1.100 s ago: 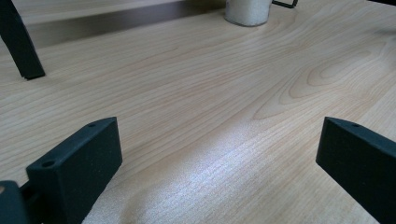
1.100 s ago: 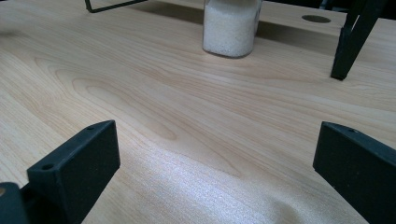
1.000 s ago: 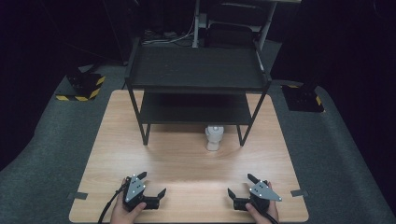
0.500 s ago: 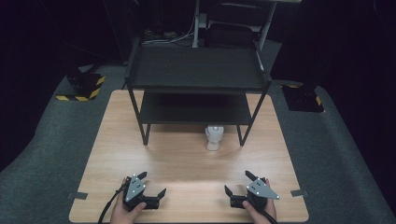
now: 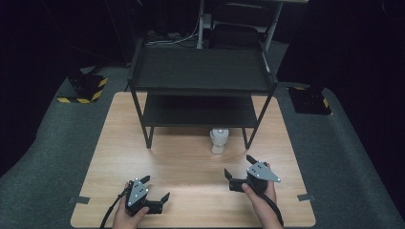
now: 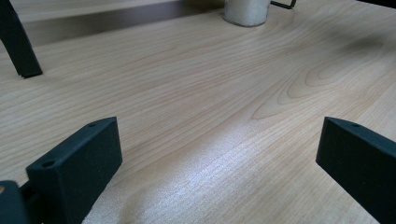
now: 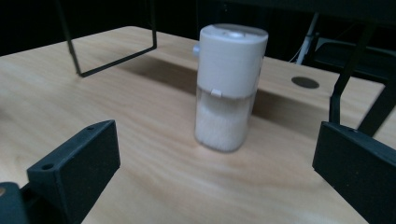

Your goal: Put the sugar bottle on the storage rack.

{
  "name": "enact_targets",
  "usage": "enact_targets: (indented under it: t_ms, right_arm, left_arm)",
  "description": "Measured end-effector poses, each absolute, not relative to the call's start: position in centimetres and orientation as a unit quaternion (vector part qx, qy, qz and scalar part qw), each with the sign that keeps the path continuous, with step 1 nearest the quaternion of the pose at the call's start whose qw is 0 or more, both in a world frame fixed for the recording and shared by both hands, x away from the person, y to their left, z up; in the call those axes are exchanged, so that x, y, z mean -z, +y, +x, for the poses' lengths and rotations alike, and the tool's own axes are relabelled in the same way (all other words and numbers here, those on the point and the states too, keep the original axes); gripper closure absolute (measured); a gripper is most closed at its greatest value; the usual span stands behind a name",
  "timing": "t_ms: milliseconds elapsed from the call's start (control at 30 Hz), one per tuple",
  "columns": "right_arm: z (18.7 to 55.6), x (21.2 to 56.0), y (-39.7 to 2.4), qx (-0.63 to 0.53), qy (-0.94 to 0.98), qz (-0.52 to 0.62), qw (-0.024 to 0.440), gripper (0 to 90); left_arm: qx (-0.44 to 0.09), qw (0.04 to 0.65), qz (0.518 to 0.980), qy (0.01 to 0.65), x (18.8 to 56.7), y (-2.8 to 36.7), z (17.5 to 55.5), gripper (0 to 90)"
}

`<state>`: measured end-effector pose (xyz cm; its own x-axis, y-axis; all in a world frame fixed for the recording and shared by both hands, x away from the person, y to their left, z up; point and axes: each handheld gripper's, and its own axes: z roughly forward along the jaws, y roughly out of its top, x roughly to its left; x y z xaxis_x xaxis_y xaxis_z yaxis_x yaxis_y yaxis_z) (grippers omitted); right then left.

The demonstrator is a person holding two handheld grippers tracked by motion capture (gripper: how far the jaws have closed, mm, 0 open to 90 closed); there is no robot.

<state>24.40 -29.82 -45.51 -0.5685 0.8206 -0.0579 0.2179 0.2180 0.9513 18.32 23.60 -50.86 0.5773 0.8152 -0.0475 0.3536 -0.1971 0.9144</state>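
Light wood tabletop (image 5: 181, 167), dark room, grey floor (image 5: 47, 157). Black shelf rack (image 5: 200, 71) at far edge. White shaker jar (image 5: 219, 140) upright near rack's right leg. Right gripper (image 5: 241, 174) fingers spread, close to jar. Left gripper (image 5: 155, 191) fingers spread, near front edge.

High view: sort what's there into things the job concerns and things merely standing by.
In the job:
white shaker, upright on the table
right gripper, open, pointed at it
left gripper, open, near the front edge

Standing by:
black two-tier shelf
striped blocks on the floor
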Motion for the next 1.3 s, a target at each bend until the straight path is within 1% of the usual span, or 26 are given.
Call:
enact_targets:
  t_ms: [300,500,667,733,867,900,933,1000,1300]
  right_arm:
    - [27.5,45.7,-27.6,-0.507,0.723,0.365,0.295,0.7]
    - [29.9,46.5,-25.3,-0.507,0.714,0.372,0.308,0.8]
    - [30.9,47.2,-23.8,-0.506,0.706,0.381,0.316,1.3]
    - [31.3,47.7,-22.8,-0.502,0.702,0.382,0.331,3.6]
    - [32.1,48.2,-21.6,-0.504,0.688,0.401,0.336,7.7]
    - [32.3,48.5,-20.9,-0.502,0.682,0.405,0.345,9.9]
    - [32.3,48.5,-20.9,-0.502,0.682,0.405,0.345,9.9]
    - [32.4,49.0,-20.3,-0.501,0.671,0.415,0.357,16.4]
    - [32.6,50.1,-19.8,-0.499,0.661,0.415,0.378,27.3]
  left_arm:
    - [-0.231,0.496,0.738,0.395,50.9,23.7,18.4,0.6]
    - [-0.228,0.498,0.738,0.395,50.9,23.8,18.5,0.6]
    - [-0.228,0.498,0.738,0.394,50.9,23.8,18.5,0.6]
    - [-0.228,0.498,0.738,0.394,50.9,23.8,18.5,0.6]
    - [-0.229,0.499,0.738,0.393,50.9,23.8,18.4,0.6]
    - [-0.228,0.499,0.738,0.393,50.9,23.9,18.5,0.6]
    - [-0.228,0.499,0.738,0.393,50.9,23.9,18.5,0.6]
    - [-0.227,0.499,0.738,0.393,50.9,23.9,18.5,0.6]
    - [-0.224,0.501,0.738,0.393,50.9,24.0,18.5,0.6]
